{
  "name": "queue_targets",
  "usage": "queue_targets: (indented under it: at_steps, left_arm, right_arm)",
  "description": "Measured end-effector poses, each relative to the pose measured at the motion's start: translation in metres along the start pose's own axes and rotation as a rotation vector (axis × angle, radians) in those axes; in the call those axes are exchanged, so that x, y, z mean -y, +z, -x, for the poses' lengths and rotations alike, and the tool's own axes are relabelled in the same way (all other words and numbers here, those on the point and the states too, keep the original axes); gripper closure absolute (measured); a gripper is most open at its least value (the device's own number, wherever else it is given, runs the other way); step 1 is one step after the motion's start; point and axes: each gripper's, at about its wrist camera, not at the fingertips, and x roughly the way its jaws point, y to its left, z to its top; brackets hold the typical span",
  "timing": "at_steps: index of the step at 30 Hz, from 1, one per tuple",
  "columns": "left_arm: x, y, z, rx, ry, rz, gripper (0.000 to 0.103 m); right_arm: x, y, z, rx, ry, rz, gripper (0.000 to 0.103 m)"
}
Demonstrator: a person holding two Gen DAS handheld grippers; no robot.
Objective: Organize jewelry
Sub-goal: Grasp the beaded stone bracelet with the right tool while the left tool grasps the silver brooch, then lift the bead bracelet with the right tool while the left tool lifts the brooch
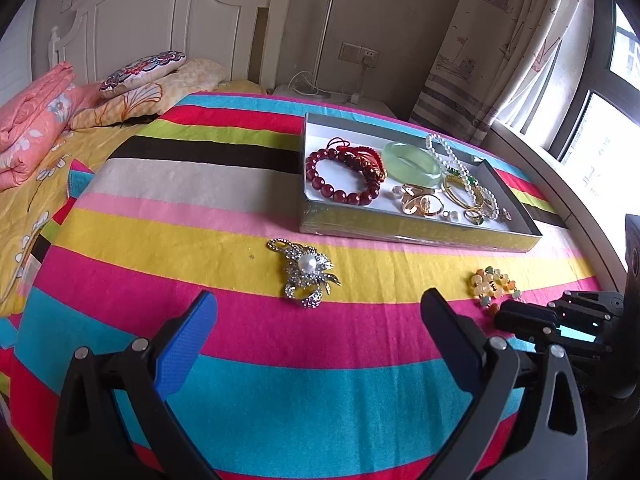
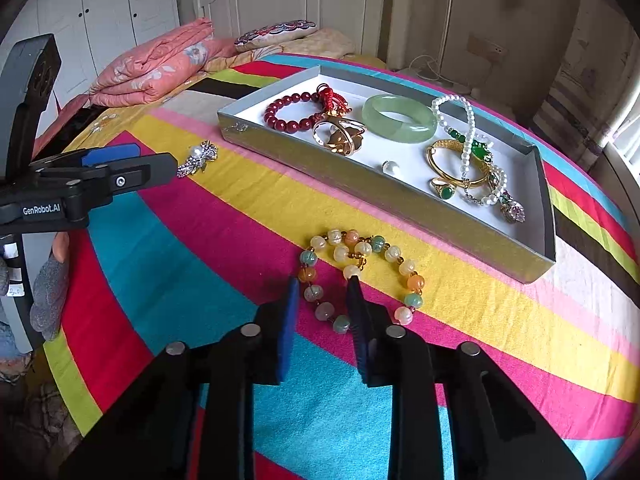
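On the bedspread (image 2: 460, 340), right gripper (image 2: 323, 286) straddles beaded bracelet (image 2: 320, 304)

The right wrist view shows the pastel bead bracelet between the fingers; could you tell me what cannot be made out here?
- Right wrist view: whether the right gripper pads press the pastel bead bracelet; the fingers cover the nearest beads.
- Left wrist view: the bracelet is partly behind the right gripper.
- Both views: small pieces in the tray overlap, too tangled to separate.
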Motion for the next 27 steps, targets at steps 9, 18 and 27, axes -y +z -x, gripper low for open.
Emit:
queue_targets:
  at_steps: [9, 18, 27]
  left_arm:
    - [0.004, 0.006, -0.015, -0.072, 0.065, -0.012, 0.003]
    - [0.01, 0.018, -0.039, -0.132, 0.142, -0.072, 0.029]
    - [0.026, 0.011, -0.036, -0.102, 0.127, -0.154, 0.069]
  right_arm:
    - [0.009, -0.013, 0.011, 0.004, 0.082, -0.027, 0.091]
    - [0.01, -0.015, 0.013, 0.004, 0.074, -0.028, 0.091]
    - [0.007, -0.014, 0.012, 0.005, 0.064, -0.018, 0.09]
